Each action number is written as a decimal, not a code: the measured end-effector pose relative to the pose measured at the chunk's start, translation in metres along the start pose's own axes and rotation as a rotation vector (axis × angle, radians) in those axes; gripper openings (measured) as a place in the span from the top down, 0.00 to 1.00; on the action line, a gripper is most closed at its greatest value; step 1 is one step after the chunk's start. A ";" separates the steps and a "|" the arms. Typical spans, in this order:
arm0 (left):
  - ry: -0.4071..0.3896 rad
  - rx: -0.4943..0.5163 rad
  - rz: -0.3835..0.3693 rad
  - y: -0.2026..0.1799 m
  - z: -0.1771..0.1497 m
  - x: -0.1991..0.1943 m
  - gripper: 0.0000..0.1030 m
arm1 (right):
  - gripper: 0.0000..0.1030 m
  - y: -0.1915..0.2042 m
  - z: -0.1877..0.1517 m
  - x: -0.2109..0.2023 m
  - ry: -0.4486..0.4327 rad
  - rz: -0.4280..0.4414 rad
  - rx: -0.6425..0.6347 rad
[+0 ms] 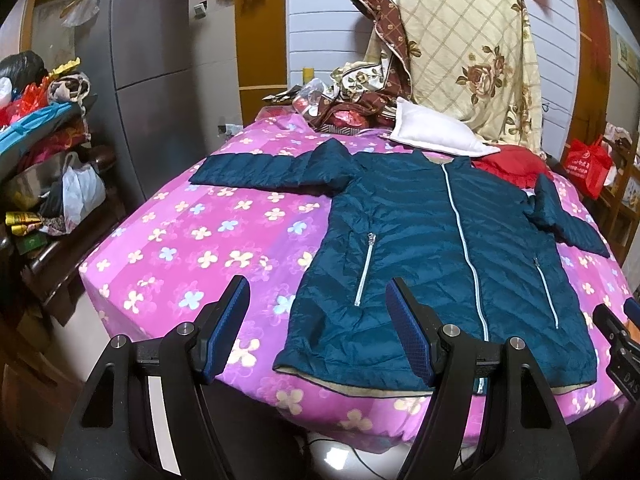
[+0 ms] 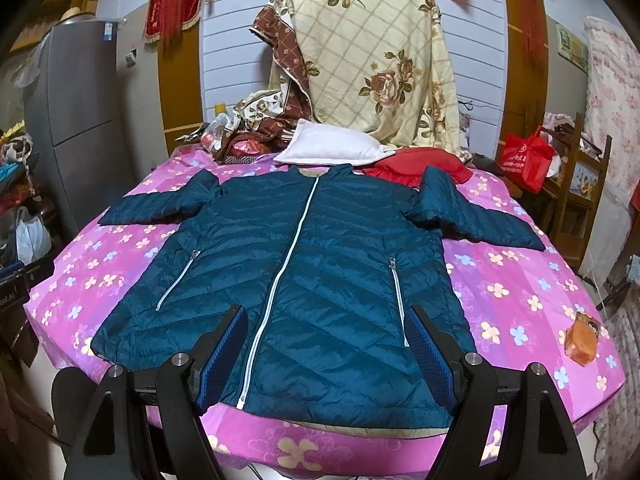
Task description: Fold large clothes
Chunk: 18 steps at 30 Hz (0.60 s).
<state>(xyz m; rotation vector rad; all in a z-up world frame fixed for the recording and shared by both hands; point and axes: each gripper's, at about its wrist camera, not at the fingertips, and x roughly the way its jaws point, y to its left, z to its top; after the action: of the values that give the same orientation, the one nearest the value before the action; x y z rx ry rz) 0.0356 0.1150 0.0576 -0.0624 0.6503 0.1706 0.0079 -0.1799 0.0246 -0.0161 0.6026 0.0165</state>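
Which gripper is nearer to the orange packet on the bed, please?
Right. The right gripper hangs over the jacket's hem, with the orange packet off to its right; the left gripper is further left, at the jacket's left edge.

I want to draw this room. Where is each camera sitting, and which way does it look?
Left wrist: on the left gripper, by the bed's near edge, facing the jacket's left side; its open fingers show, the right gripper peeks in.
Right wrist: on the right gripper, over the hem, facing up the zipper; its open fingers show.
Both share: jacket, bed, pillow, quilt.
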 end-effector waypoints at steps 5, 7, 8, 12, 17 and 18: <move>0.012 -0.012 0.008 0.004 -0.001 0.006 0.31 | 0.24 0.003 -0.001 0.002 0.012 0.003 -0.008; 0.018 -0.016 0.011 0.005 -0.003 0.009 0.31 | 0.24 0.003 -0.001 0.003 0.013 0.002 -0.008; 0.020 -0.016 0.012 0.006 -0.003 0.010 0.31 | 0.24 0.003 -0.001 0.004 0.016 0.001 -0.007; 0.029 -0.019 0.022 0.008 -0.005 0.015 0.31 | 0.24 0.005 -0.003 0.009 0.027 0.004 -0.002; 0.043 -0.024 0.054 0.014 -0.008 0.027 0.31 | 0.24 0.012 -0.002 0.020 0.036 0.002 -0.026; 0.049 -0.027 0.062 0.016 -0.008 0.031 0.31 | 0.24 0.013 -0.002 0.022 0.036 0.003 -0.031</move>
<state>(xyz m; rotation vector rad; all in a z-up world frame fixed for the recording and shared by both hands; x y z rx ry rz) 0.0518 0.1338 0.0325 -0.0726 0.6994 0.2387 0.0248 -0.1668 0.0107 -0.0456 0.6384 0.0289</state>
